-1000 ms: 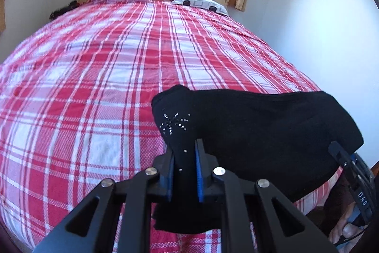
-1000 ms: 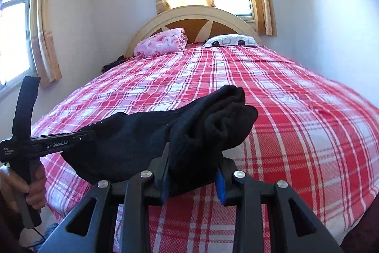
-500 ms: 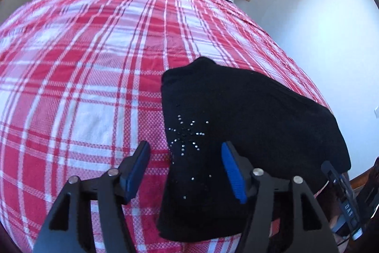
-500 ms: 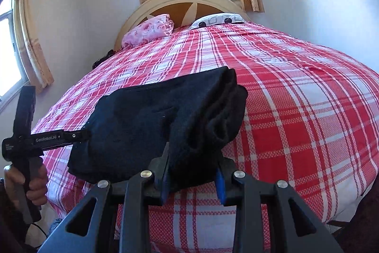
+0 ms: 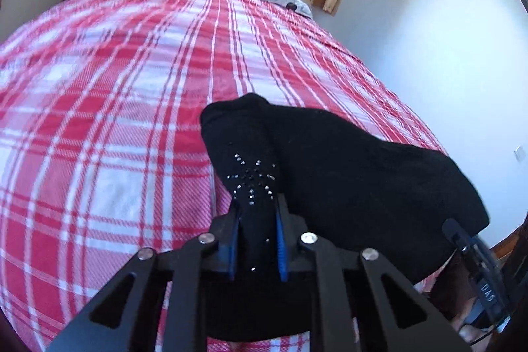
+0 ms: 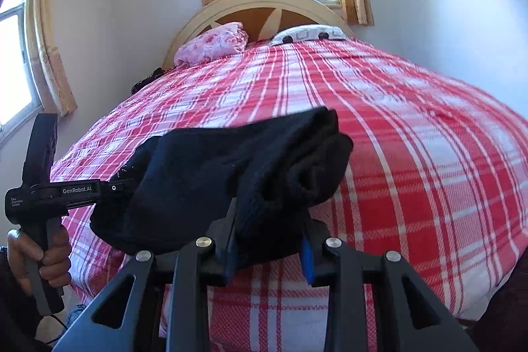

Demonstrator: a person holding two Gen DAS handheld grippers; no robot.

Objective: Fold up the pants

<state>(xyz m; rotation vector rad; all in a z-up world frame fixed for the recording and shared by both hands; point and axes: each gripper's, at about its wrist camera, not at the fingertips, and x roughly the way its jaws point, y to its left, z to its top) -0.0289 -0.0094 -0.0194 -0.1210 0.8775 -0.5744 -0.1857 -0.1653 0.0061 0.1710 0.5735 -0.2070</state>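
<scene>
Step in hand: I judge the black pants (image 5: 346, 187) are already folded into a thick bundle, and I am holding that bundle up by its two ends at the near edge of the bed (image 5: 115, 121).
Left gripper (image 5: 255, 233): my blue pads (image 5: 233, 240) are closed on the bundle's left end, the part carrying a small starburst of rhinestones (image 5: 252, 178); that cloth runs between the pads and hangs below them.
Pants' place: they span from my left gripper to my right gripper (image 6: 267, 240), sagging in the middle, over the near right part of the plaid bedspread; whether the sag touches the bed I cannot tell.
Right gripper: closed on the stacked right end, where several layers bulge out past the far side of my fingers.
Next move: probably lower both ends together onto the bedspread, keeping the layers stacked, then open both grippers.
</scene>
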